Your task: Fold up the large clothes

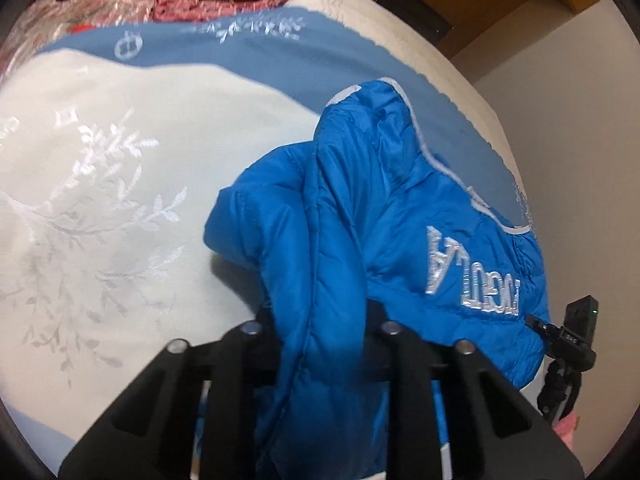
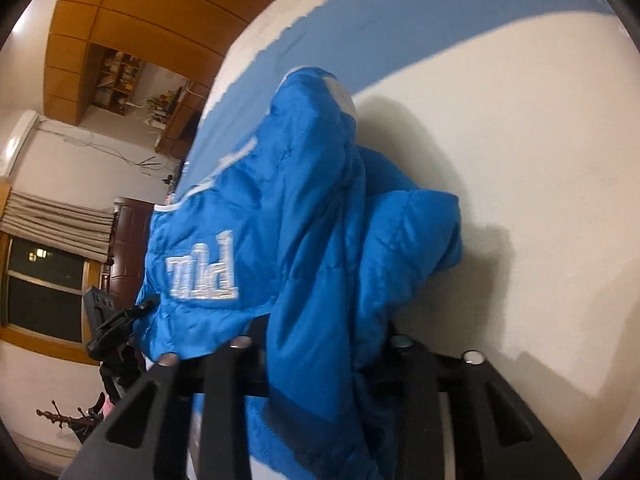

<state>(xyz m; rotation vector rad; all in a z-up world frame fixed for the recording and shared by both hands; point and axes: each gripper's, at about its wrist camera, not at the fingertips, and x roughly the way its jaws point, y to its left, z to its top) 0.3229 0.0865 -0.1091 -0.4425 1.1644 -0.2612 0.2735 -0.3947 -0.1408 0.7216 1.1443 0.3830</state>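
Observation:
A bright blue puffer jacket [image 1: 360, 216] with white piping and white embroidered letters hangs bunched over the bed. My left gripper [image 1: 320, 320] is shut on a fold of the jacket, the fabric passing between its black fingers. My right gripper [image 2: 320, 336] is also shut on the jacket [image 2: 288, 216], which drapes up and away from its fingers. The other gripper shows at the jacket's edge in each view: the right one [image 1: 568, 332] at the left wrist view's right side, the left one [image 2: 112, 320] at the right wrist view's left side. The jacket's lower part is hidden behind the fingers.
The bed is covered by a white and light-blue embroidered bedspread [image 1: 120, 168]. Pink patterned bedding [image 1: 100, 12] lies at its far end. Wooden cabinets [image 2: 132, 4], a window [image 2: 44, 284] and a white wall stand beyond the bed's edge.

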